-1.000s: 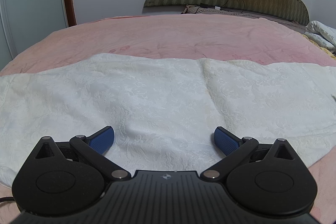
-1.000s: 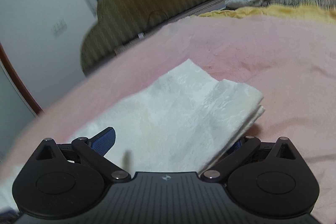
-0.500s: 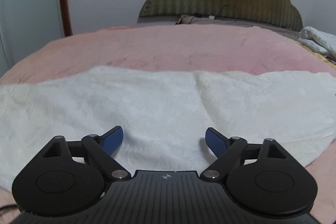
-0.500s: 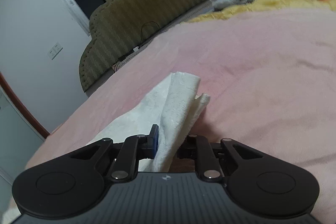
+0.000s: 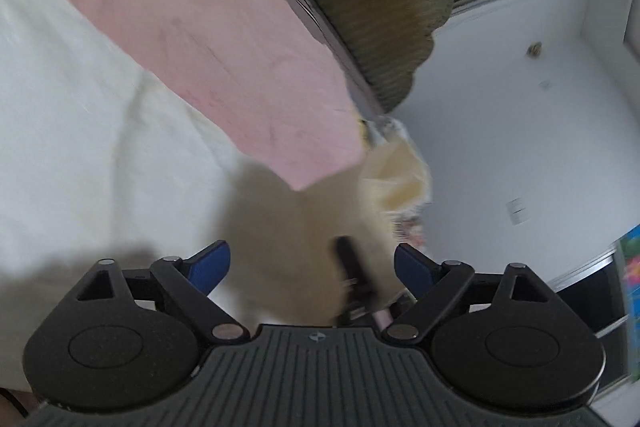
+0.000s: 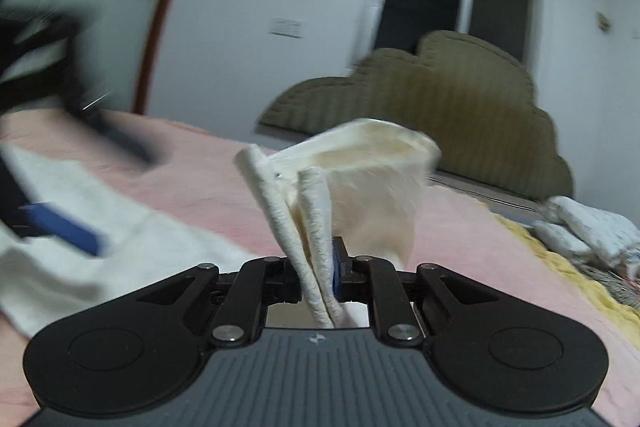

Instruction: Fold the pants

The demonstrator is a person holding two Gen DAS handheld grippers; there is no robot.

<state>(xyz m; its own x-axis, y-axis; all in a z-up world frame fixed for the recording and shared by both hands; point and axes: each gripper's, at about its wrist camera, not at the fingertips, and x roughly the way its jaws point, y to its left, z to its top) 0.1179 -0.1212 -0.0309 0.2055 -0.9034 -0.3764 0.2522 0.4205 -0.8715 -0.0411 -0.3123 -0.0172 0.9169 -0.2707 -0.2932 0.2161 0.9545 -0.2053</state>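
Note:
The white textured pants (image 5: 72, 115) lie spread on the pink bed cover (image 5: 208, 39). My left gripper (image 5: 310, 265) is open, tilted sharply, above the pants with nothing between its blue pads. My right gripper (image 6: 320, 275) is shut on the end of the pants (image 6: 360, 187) and holds it lifted off the bed, the cloth standing up in folds. That raised end (image 5: 392, 175) and the right gripper's dark body (image 5: 356, 275) show blurred in the left wrist view. The left gripper (image 6: 60, 227) shows blurred at the left of the right wrist view.
An olive padded headboard (image 6: 460, 107) stands at the back of the bed. A yellow blanket (image 6: 560, 279) and folded white laundry (image 6: 588, 231) lie at the right. A window (image 6: 452, 3) and white wall are behind.
My right gripper has lifted the pants end and carried it toward the left gripper. My left gripper has rolled sharply and stayed open.

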